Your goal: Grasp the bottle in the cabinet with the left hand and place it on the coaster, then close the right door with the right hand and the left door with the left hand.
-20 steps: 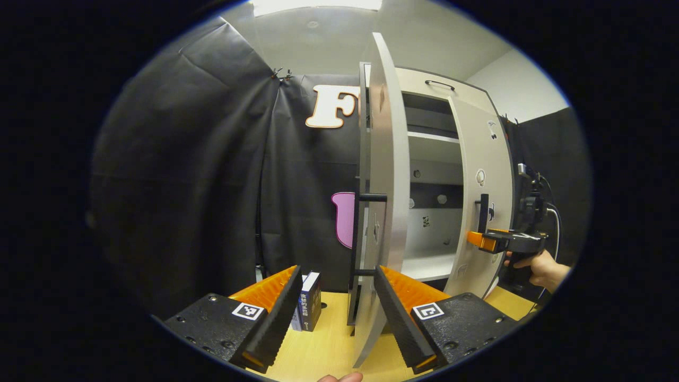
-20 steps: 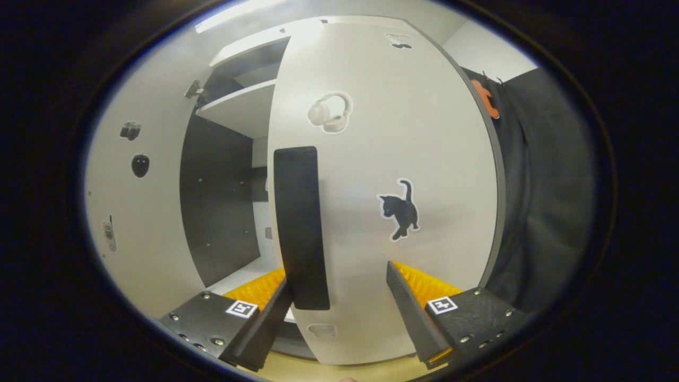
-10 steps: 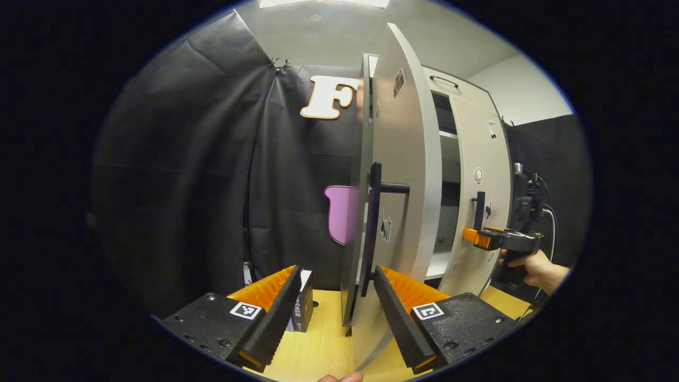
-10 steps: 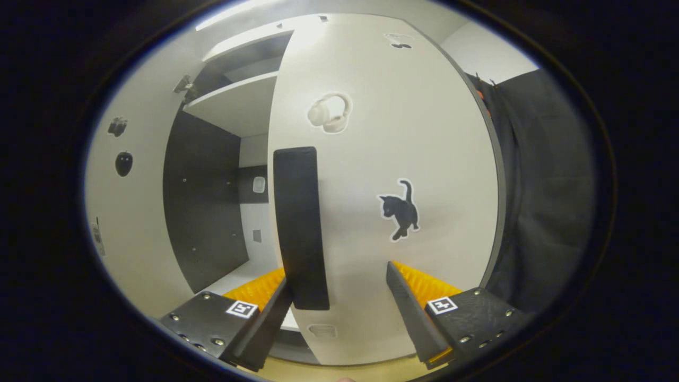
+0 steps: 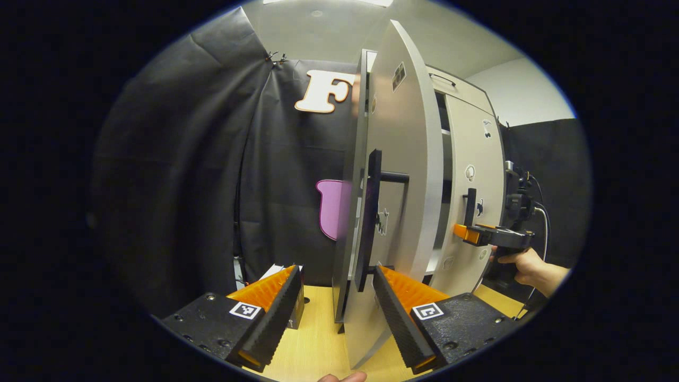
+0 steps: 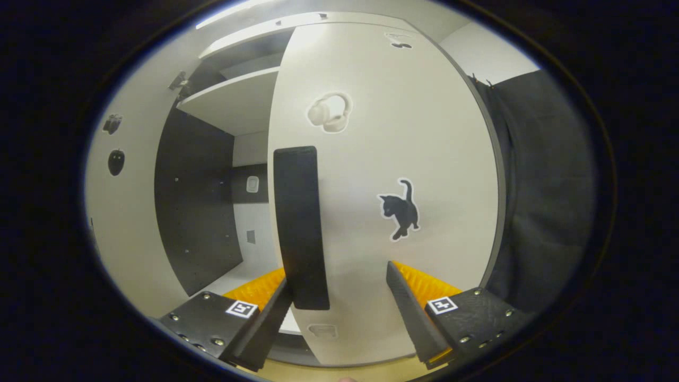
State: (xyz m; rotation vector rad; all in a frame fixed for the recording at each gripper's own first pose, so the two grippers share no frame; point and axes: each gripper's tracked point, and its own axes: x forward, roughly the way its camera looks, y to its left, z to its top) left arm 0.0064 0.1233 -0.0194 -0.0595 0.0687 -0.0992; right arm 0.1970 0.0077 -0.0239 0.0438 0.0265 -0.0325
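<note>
A: Your left hand-held gripper (image 5: 334, 313) is spread wide, gripping nothing, and the edge of the left door (image 5: 398, 159) stands just ahead between its two fingers. The door's black bar handle (image 5: 371, 223) rises right in front of the gap.

B: And my right one?

A: In the right gripper view your right hand-held gripper (image 6: 339, 313) is released too. Its left finger sits against the lower end of the black handle (image 6: 299, 228) on the right door (image 6: 392, 159), the other finger well off to the side, so nothing is clamped.

B: How will these doors handle?

A: I'd judge them stiff, flat panels, light on their hinges. A push should swing them, no squeeze needed. Press on the face near the handle side, far from the hinge. The smooth pale surface may let a finger slide, so lean on the handle bar if it slips.

B: What do they look like?

A: Pale grey, dark-edged, with small stickers: a black cat (image 6: 400, 209) and headphones (image 6: 329, 111) on the right one. Both are partly open. Beyond them, the cabinet (image 6: 233, 101) shows a white shelf and dark back wall.

B: The bottle?

A: I can't find it from here, nor the coaster. A small box (image 5: 294, 302) stands on the tabletop (image 5: 318, 345) beside your left finger.
</note>
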